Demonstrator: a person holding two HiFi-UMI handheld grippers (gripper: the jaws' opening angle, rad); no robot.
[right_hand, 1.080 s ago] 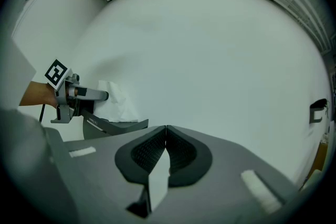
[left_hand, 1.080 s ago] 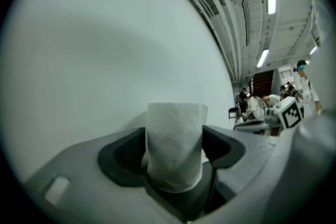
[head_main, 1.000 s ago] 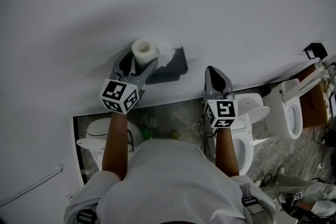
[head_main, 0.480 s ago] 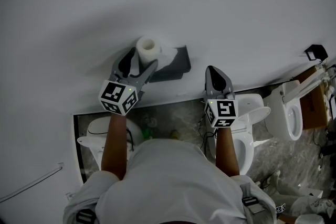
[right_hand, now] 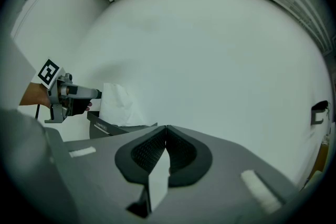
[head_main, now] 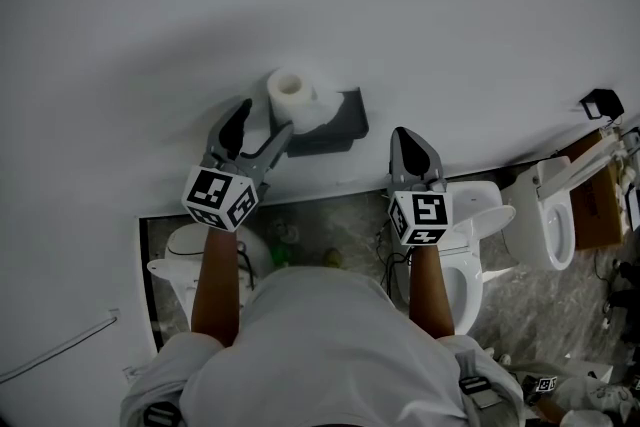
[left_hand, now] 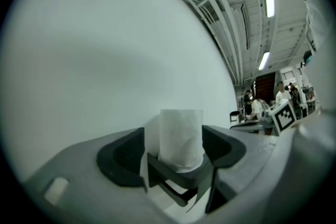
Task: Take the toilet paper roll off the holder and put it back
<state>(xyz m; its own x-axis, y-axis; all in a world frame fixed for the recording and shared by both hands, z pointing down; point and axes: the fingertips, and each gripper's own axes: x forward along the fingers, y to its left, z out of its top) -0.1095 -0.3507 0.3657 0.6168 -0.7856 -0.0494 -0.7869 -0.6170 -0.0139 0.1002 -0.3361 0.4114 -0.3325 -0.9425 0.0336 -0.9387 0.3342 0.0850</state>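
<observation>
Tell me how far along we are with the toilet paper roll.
Looks done: the toilet paper roll sits on the gray holder on the wall. In hand: nothing. The left gripper has its jaws apart, not clamped on the roll; the right gripper is shut and empty. Left: probably only drawing the left gripper away.
</observation>
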